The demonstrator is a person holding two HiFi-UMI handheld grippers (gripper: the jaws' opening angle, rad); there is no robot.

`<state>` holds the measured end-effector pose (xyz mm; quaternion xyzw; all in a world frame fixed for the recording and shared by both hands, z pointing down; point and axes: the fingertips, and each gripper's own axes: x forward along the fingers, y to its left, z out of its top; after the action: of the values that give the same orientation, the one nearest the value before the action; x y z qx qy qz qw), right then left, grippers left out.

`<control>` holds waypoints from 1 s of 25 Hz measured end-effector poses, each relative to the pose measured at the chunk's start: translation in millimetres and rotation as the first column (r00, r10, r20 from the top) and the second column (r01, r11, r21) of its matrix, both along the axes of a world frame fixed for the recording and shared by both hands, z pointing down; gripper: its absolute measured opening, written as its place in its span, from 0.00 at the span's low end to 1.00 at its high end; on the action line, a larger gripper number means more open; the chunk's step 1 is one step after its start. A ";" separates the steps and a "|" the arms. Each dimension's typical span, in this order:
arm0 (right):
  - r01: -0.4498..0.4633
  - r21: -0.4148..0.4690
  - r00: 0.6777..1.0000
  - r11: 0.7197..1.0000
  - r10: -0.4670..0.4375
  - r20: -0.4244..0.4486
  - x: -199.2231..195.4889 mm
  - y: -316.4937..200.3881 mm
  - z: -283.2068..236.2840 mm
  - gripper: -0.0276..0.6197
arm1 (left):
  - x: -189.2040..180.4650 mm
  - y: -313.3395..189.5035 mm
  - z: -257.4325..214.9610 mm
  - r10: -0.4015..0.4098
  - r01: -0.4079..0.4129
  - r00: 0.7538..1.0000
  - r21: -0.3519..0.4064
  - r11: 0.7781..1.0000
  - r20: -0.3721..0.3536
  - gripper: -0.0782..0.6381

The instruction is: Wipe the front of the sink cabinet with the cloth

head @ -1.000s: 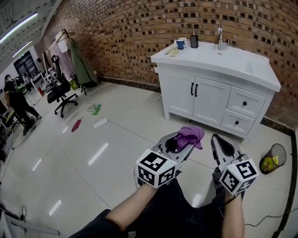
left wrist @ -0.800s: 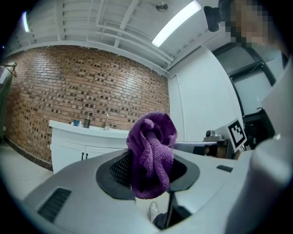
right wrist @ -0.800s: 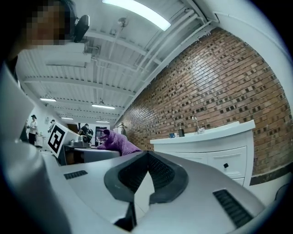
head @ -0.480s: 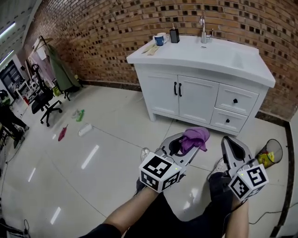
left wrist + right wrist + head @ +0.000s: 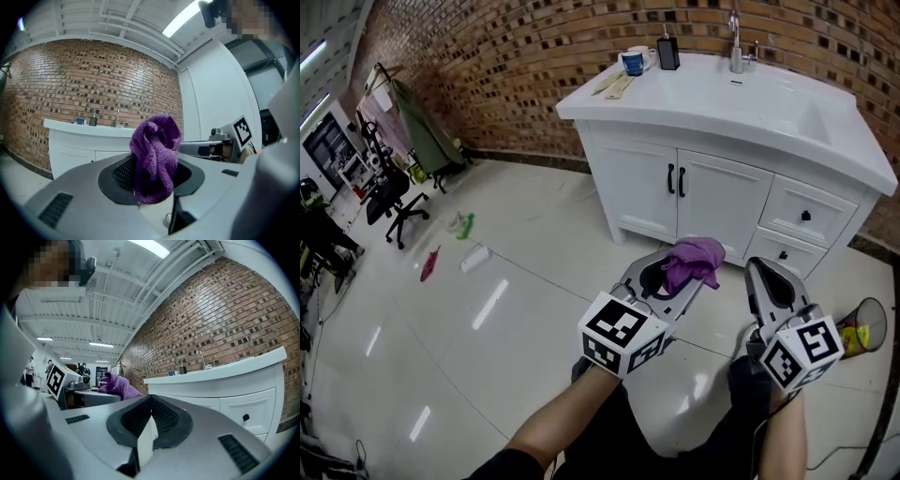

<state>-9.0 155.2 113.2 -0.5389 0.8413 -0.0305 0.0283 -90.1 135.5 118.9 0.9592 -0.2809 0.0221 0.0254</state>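
- While the person stands on the pale tiled floor facing the white sink cabinet, both grippers are held low in front of the body, short of the cabinet front.
- The left gripper is clamped on the purple cloth, which bunches up out of its jaws in a loose wad.
- The right gripper has its jaws pressed together with nothing between them, and it sits just beside the left one.
- The cloth hangs in the air, apart from the cabinet.
- On the cabinet's top, towards its left end, stand a blue mug and a dark bottle. A faucet rises at the back edge.
- A dark waste bin sits on the floor at the cabinet's right.
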 end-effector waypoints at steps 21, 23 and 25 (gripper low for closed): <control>-0.019 -0.063 0.999 0.998 0.016 -0.037 21.6 -166.8 66.1 0.05 | 9.6 -174.8 62.4 -0.061 0.063 0.996 -0.041 0.997 0.060 0.32; -0.008 -0.073 0.999 0.997 0.006 -0.033 18.0 -177.3 74.7 0.05 | 6.9 -187.7 69.5 -0.073 0.075 0.995 -0.043 0.996 0.065 0.32; 0.006 -0.080 0.999 0.997 -0.009 -0.039 12.1 -190.0 81.9 0.05 | 3.2 -203.2 74.5 -0.088 0.091 0.994 -0.042 0.995 0.068 0.32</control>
<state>3.1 -34.8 195.1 -0.5370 0.8418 -0.0538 -0.0099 -87.0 -67.6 193.4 0.9435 -0.3238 0.0591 0.0385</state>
